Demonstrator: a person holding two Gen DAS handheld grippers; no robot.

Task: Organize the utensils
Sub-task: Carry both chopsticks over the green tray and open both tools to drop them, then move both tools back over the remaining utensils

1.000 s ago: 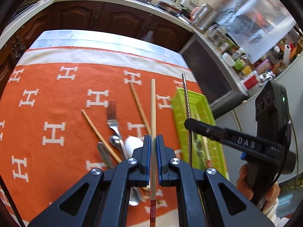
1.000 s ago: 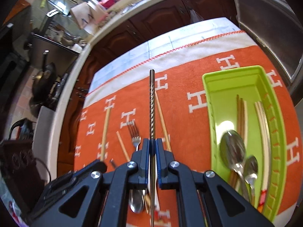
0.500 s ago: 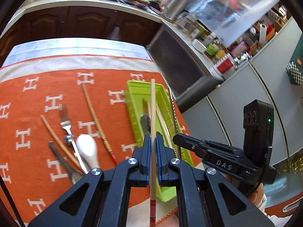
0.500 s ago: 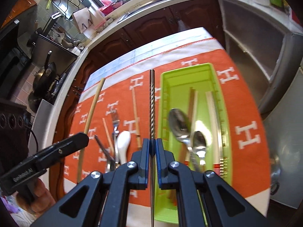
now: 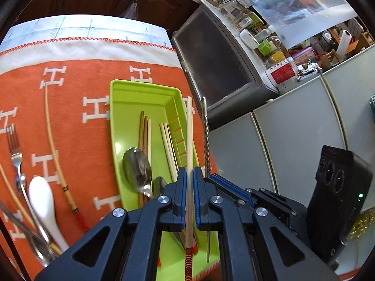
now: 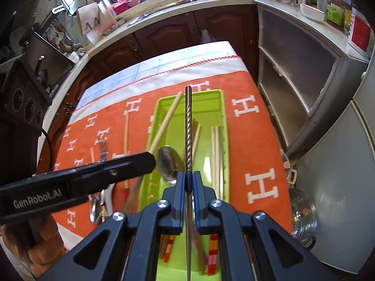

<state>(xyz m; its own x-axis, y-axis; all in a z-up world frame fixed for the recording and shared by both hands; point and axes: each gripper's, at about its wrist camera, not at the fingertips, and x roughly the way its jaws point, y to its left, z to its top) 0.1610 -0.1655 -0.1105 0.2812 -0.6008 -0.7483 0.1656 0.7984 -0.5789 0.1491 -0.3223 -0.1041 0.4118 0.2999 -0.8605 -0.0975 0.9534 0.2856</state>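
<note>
Holding one chopstick in each gripper, I have both poised above the green tray (image 6: 223,126) so they can go down lengthwise beside the ones already sorted there. My left gripper (image 5: 189,182) has its jaws pressed together on a pale wooden chopstick (image 5: 189,135), pinched well back toward its red-striped end so the long plain part points forward along the tray's right wall. My right gripper (image 6: 188,185) is likewise clamped on a twisted metal chopstick (image 6: 188,128), which runs straight down the tray's middle, over the brown chopsticks (image 5: 144,131) and just beside the pale pair (image 6: 216,147) lying along the right side. Two spoons (image 5: 137,171) rest at the tray's near end, so I judge the sticks need to be kept parallel with the tray's long axis to settle among the others rather than across the bowls. Out on the orange cloth (image 5: 77,140) a fork (image 5: 14,154), a white spoon (image 5: 43,201) and another long chopstick (image 5: 56,157) still wait, well apart from the tray. From the right camera, the wooden chopstick looks angled across the tray's left rim, so I judge it needs squaring before release.
</note>
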